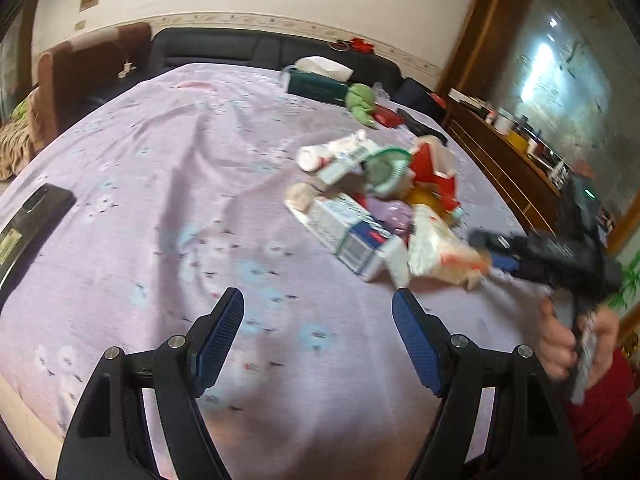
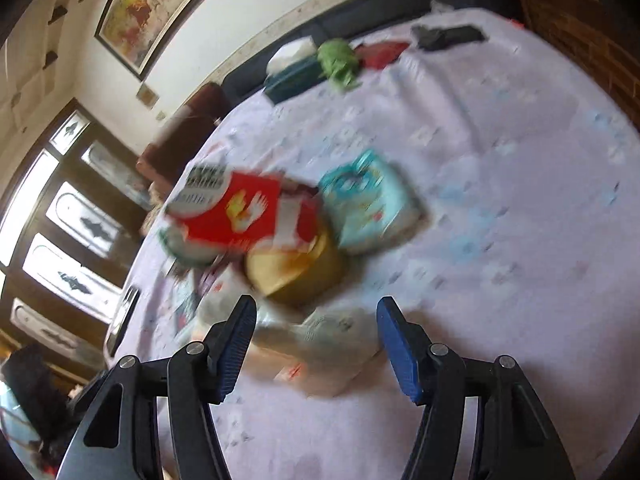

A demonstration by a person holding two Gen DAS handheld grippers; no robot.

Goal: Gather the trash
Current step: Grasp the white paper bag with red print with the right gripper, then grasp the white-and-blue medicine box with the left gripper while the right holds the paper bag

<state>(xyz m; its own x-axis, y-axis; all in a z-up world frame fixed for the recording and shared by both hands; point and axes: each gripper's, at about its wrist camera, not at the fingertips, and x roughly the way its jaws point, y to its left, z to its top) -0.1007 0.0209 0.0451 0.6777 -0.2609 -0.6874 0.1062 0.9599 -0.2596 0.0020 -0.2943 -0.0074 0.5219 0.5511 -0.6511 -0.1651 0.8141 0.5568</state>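
Two hand-held grippers, left (image 1: 318,320) and right (image 2: 316,326), both spread, flank one trash pile (image 1: 372,204).

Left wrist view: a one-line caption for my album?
Open fingers hover over a lilac bedsheet beside a trash pile.

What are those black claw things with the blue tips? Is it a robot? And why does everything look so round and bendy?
No robot: a person holds a gripper in each hand, and each carries a wide-angle camera that bends the view. One picture looks along the left gripper, which is open over bare purple bedsheet. The other looks along the right gripper, with a crumpled white wrapper between its open jaws, not squeezed. In the left view, the person's hand holds that right gripper. On the bed lies a pile of trash: boxes, wrappers, a yellow tin.
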